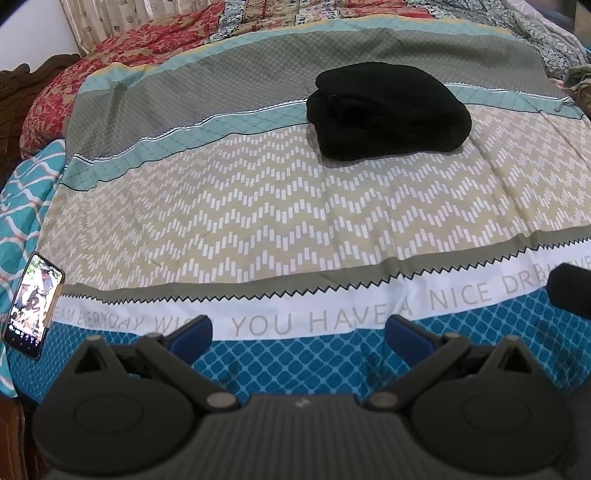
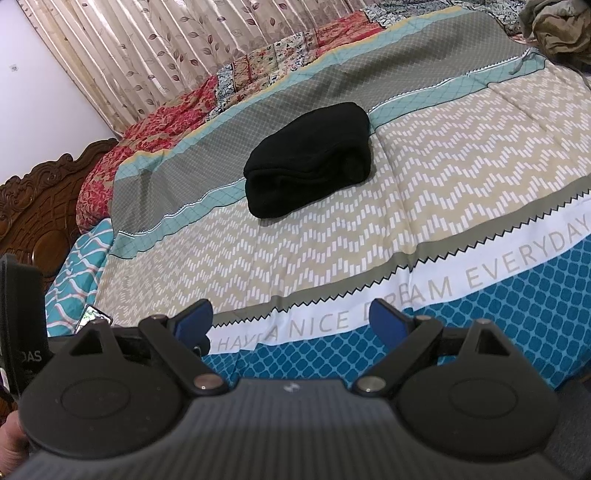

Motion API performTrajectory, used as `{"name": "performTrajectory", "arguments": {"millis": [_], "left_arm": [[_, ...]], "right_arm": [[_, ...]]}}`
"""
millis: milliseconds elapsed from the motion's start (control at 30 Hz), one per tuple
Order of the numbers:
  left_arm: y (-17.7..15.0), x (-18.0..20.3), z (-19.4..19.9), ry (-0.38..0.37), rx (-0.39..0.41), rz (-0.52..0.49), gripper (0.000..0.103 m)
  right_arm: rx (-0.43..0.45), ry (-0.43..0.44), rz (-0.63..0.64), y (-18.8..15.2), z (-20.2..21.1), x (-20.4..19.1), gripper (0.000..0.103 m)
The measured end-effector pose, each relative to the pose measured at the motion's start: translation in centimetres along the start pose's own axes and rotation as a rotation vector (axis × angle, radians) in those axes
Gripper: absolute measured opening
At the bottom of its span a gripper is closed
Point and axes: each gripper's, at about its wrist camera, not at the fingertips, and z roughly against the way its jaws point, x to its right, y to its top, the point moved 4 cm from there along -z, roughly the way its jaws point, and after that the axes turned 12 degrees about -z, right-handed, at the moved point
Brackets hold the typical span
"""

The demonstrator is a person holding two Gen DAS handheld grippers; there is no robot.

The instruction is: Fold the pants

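Observation:
The black pants (image 1: 388, 110) lie folded in a compact thick bundle on the patterned bedspread (image 1: 258, 206), far from both grippers; they also show in the right wrist view (image 2: 310, 158). My left gripper (image 1: 299, 334) is open and empty, held above the near edge of the bed. My right gripper (image 2: 291, 319) is open and empty too, also above the near edge. The pants sit ahead and to the right of the left gripper, and straight ahead of the right one.
A lit phone (image 1: 33, 306) lies at the bed's left near corner, also seen in the right wrist view (image 2: 92, 317). Red floral bedding (image 1: 110, 59) is piled at the far left. A carved wooden headboard (image 2: 40, 206) stands left. Crumpled clothes (image 2: 561, 29) lie far right.

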Motion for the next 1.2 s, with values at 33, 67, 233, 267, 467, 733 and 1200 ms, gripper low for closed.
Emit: {"name": "performTrajectory", "arguments": {"millis": [33,67,233,267,467,733,1200], "left_arm": [[0.0,-0.1,0.0,0.003,-0.001,0.002,0.103],[0.0,-0.1,-0.1,0.005,-0.002,0.003,0.103],[-0.1,-0.4,-0.2,0.019,-0.007,0.009,0.103],[-0.1,-0.4,-0.3,0.021,-0.008,0.01,0.103],[-0.2,-0.6,-0.5,0.036,-0.015,0.012,0.103],[-0.4,-0.7,-0.8,0.049,-0.025,0.012,0.103],[-0.3,-0.8,-1.1,0.066,-0.031,0.011,0.103]], "right_arm": [[0.0,0.0,0.0,0.0,0.0,0.0,0.093],[0.0,0.0,0.0,0.0,0.0,0.0,0.093],[-0.004,0.0,-0.002,-0.1,0.0,-0.1,0.093],[-0.005,0.0,-0.002,-0.2,0.0,0.0,0.093],[-0.007,0.001,-0.003,-0.2,-0.1,0.0,0.093],[-0.007,0.0,-0.005,-0.2,0.0,0.1,0.093],[-0.006,0.001,-0.004,-0.1,0.0,0.1,0.093]]}}
